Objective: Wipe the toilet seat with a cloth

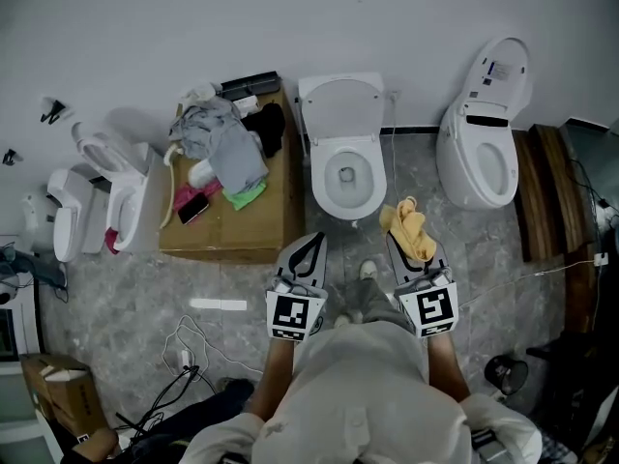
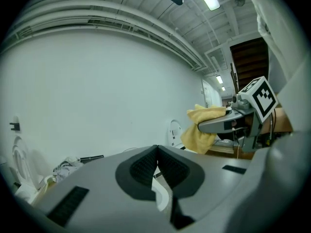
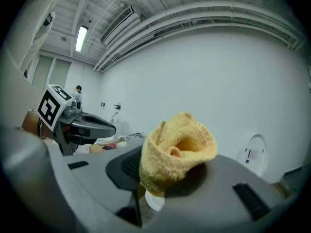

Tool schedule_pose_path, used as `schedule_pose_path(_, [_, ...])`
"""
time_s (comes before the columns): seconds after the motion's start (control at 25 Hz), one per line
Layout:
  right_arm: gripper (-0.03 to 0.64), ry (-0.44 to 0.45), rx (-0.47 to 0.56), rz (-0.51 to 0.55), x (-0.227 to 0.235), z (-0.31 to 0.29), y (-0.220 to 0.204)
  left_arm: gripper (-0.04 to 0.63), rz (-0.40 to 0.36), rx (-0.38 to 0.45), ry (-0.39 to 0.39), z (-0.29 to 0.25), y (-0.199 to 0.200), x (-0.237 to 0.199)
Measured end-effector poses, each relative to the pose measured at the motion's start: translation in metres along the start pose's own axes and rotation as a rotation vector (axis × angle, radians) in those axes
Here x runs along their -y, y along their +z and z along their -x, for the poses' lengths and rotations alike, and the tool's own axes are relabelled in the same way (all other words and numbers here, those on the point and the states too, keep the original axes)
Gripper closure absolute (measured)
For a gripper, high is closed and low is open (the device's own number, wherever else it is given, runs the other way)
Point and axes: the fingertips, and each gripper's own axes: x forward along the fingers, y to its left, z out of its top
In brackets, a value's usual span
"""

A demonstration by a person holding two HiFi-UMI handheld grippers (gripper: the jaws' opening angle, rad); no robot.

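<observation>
Right gripper (image 1: pixel 416 249) clamping yellow cloth (image 1: pixel 407 228), left gripper (image 1: pixel 308 256) closed, empty

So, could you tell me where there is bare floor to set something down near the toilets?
Bare floor lies between the middle toilet and the right toilet, and in front of the box. The box top is crowded with clothes.

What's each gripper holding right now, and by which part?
Right gripper is shut on the yellow cloth, pinching its bunched lower folds; the rest bulges out past the jaws. Left gripper is shut, holding nothing.
</observation>
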Motion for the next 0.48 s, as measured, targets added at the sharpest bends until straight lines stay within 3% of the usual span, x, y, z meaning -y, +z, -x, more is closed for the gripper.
schedule_pose_path(0.48, [0.531,0.086,0.016,0.009,0.084,-0.077,0.011,0.581,-0.002,-0.013,0.085,-0.095,0.024,-0.028])
